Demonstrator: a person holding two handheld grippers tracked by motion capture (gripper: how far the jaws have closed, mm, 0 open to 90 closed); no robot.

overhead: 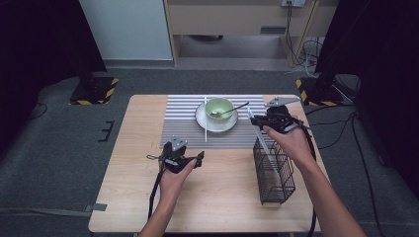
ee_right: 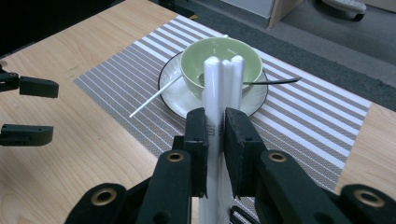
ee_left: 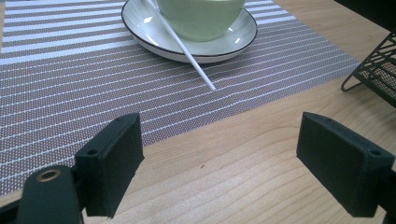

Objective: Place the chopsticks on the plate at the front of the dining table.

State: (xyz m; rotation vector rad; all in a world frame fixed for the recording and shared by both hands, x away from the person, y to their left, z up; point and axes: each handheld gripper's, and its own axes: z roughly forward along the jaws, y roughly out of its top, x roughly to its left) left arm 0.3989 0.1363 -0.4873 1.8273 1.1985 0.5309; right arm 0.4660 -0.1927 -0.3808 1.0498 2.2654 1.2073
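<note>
My right gripper (overhead: 259, 121) (ee_right: 215, 140) is shut on white chopsticks (overhead: 267, 148) (ee_right: 223, 88), held slanted with their lower ends down in the black wire basket (overhead: 274, 173) (ee_left: 376, 70). My left gripper (overhead: 188, 153) (ee_left: 219, 158) (ee_right: 35, 110) hovers open over bare wood just in front of the striped placemat (overhead: 183, 123) (ee_left: 70, 79) (ee_right: 303, 121), nothing between its jaws. A green bowl (overhead: 219, 107) (ee_left: 201, 18) (ee_right: 219, 58) sits on a white saucer (ee_left: 224, 46), with a spoon (overhead: 232, 109) (ee_right: 273, 81) in it. One white chopstick (overhead: 205, 121) (ee_left: 187, 49) (ee_right: 154, 98) lies on the mat, leaning on the saucer.
The wire basket stands at the table's right front, close to the right forearm. Bare wooden table (overhead: 222, 197) stretches between the two arms and to the left of the placemat. Floor cables and stand bases lie beyond the table's far edge.
</note>
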